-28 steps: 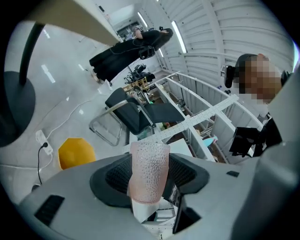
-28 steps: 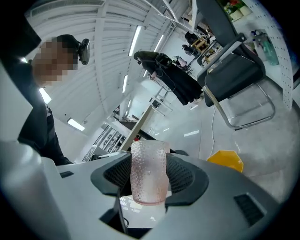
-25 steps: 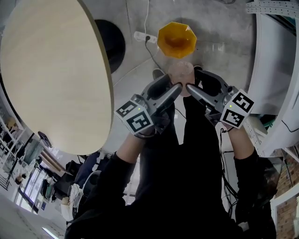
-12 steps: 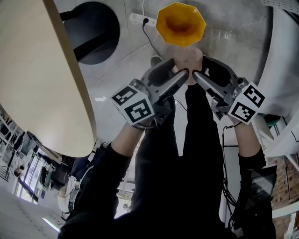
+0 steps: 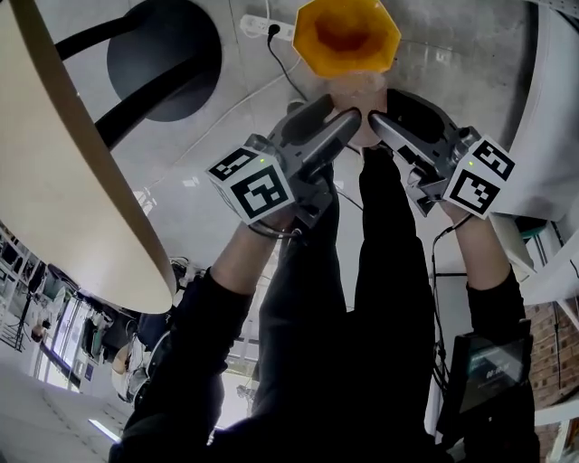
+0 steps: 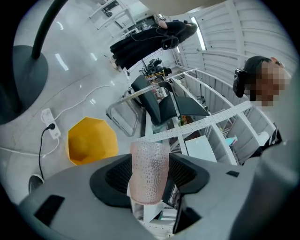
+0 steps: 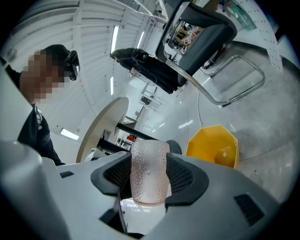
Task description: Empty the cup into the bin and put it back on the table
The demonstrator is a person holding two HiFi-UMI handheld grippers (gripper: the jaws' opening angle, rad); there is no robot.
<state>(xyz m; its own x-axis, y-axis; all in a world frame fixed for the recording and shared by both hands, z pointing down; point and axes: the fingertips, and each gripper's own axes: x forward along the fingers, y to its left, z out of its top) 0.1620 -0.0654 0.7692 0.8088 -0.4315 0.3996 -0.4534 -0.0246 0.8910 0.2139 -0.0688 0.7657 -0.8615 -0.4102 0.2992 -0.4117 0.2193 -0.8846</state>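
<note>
Both arms in black sleeves reach straight out and down in front of the person. The two hands come close together, so the tongs meet at one spot. The left tongs (image 6: pixel 149 176) are squeezed on the pink bumpy cup (image 6: pixel 149 161). The right tongs (image 7: pixel 149 176) are squeezed on the same cup from the other side. Each pair of black pads presses on the cup's sides. A cube with black and white squares (image 5: pixel 253 190) sits on the left tongs, and another cube (image 5: pixel 479 178) sits on the right.

The cup is held up in the air, off the counter (image 5: pixel 54 181). In the head view it is right next to the near edge of the yellow bin (image 5: pixel 346 36). The bin stands open on the grey floor (image 5: pixel 226 118).

The counter is round and pale and sits off to the person's left. Its black round foot (image 5: pixel 167 54) rests on the floor. A white plug strip (image 5: pixel 267 27) with a cord lies near the bin. White shelves (image 5: pixel 552 136) stand on the right. A chair with a metal frame (image 7: pixel 234 79) is farther back in the room.
</note>
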